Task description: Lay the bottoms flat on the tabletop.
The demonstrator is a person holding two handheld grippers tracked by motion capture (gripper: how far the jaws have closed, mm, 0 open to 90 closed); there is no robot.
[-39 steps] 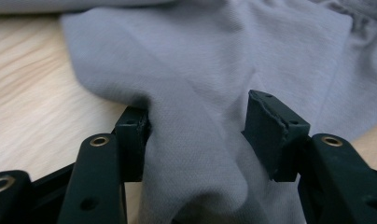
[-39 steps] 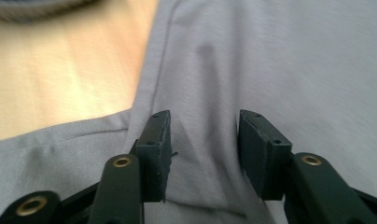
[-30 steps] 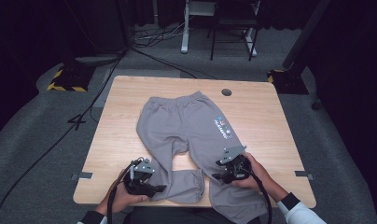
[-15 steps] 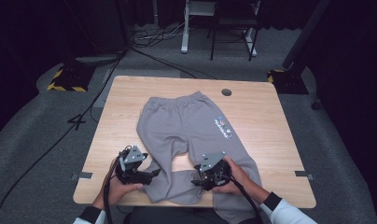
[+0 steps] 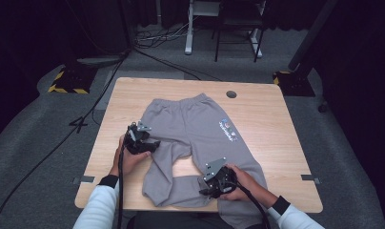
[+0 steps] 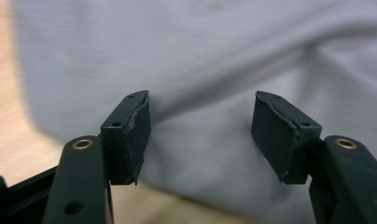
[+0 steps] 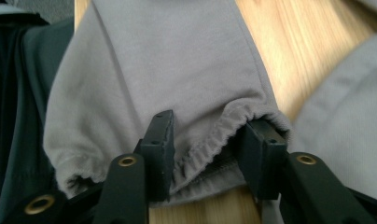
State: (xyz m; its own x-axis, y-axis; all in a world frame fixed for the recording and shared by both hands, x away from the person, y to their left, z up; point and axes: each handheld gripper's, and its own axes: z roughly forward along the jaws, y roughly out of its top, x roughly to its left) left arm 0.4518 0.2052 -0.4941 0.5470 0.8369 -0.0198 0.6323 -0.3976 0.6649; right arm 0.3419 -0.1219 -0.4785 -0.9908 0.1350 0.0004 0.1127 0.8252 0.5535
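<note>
Grey sweatpants lie flat on the wooden table, waistband at the far side. The lower part of the left-hand leg is folded crosswise along the front edge. My left gripper hovers at the outer edge of that leg near the thigh. It is open after a partial closing, with grey cloth beyond its pads and nothing between them. My right gripper sits over the folded leg's cuff. Its jaws have just been closing and still stand well apart, the gathered cuff between them.
A dark round grommet marks the table's far right part. The other trouser leg hangs over the front edge beside my right hand. Cables, chair legs and a yellow-striped base stand on the grey floor behind.
My left hand has moved away from the front edge, up along the left-hand trouser leg. My right hand slid left to the cuff, and its jaws have narrowed.
</note>
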